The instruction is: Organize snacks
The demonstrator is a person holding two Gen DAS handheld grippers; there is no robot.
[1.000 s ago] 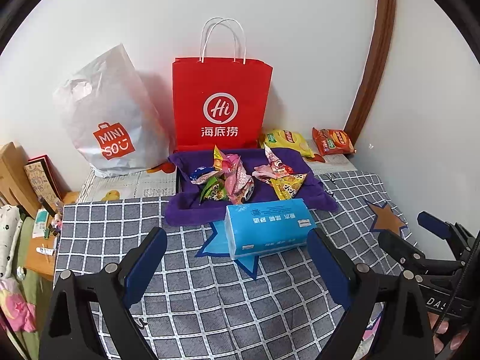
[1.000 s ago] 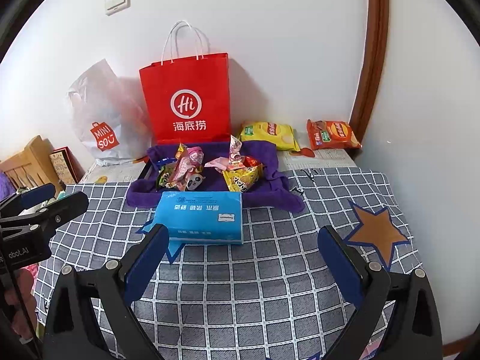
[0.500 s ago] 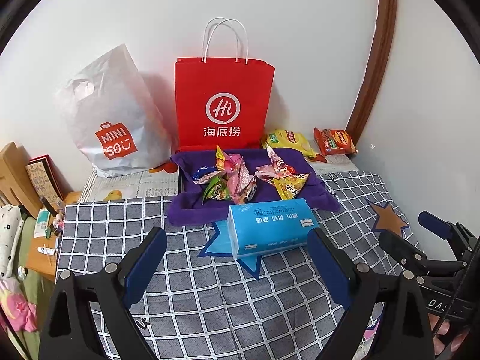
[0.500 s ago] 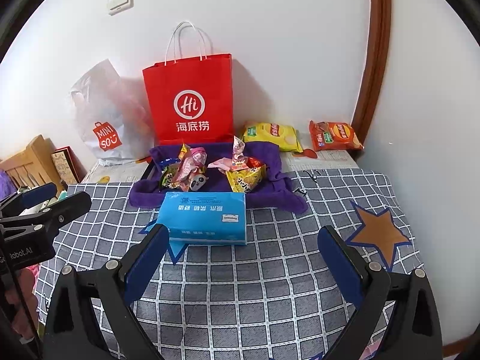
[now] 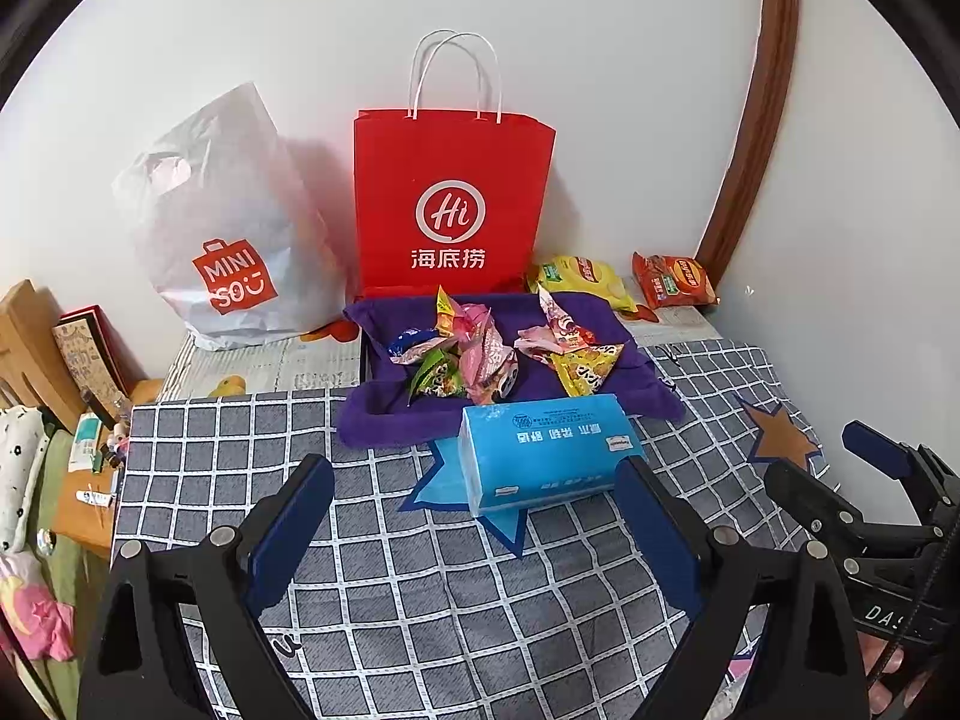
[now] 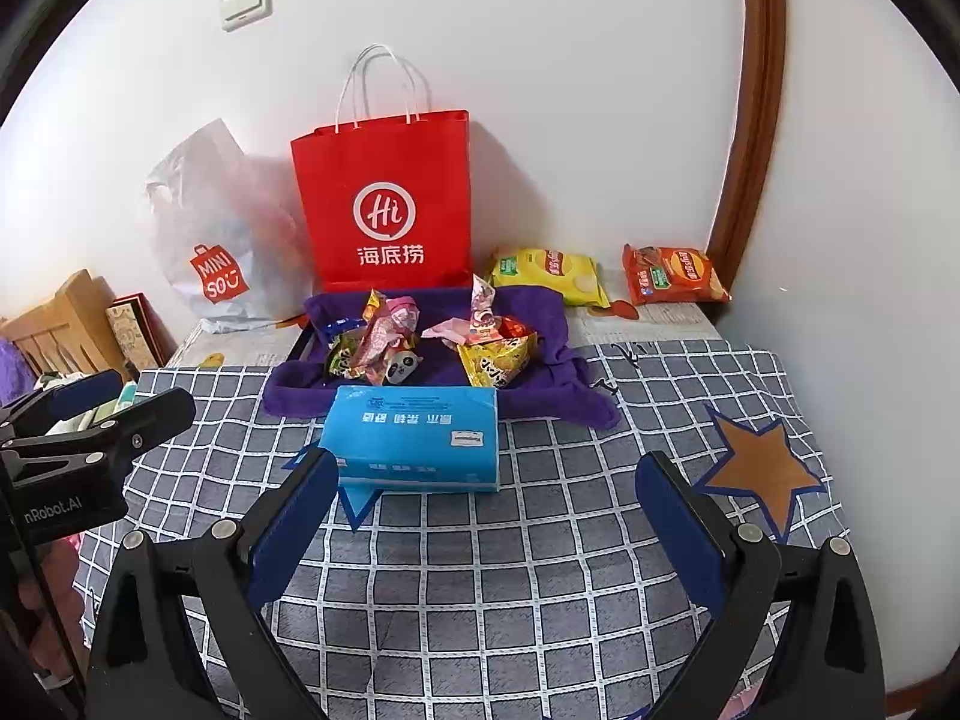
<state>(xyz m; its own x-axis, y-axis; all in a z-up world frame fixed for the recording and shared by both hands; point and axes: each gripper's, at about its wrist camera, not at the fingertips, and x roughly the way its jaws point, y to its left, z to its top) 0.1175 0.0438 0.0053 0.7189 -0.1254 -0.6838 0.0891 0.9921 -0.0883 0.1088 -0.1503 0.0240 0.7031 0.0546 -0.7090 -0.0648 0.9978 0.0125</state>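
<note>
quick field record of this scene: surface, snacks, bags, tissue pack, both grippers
surface: grey checked cloth with star patches
loose snacks: small packets piled on purple cloth
chip bags: yellow bag and orange bag by the wall
bags: red paper bag, white plastic bag, both upright
tissue pack: blue tissue pack in front of the purple cloth
left gripper: open, empty
right gripper: open, empty

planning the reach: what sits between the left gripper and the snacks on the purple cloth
A blue tissue pack lies between the left gripper and the snacks, seen in the left wrist view.
</note>
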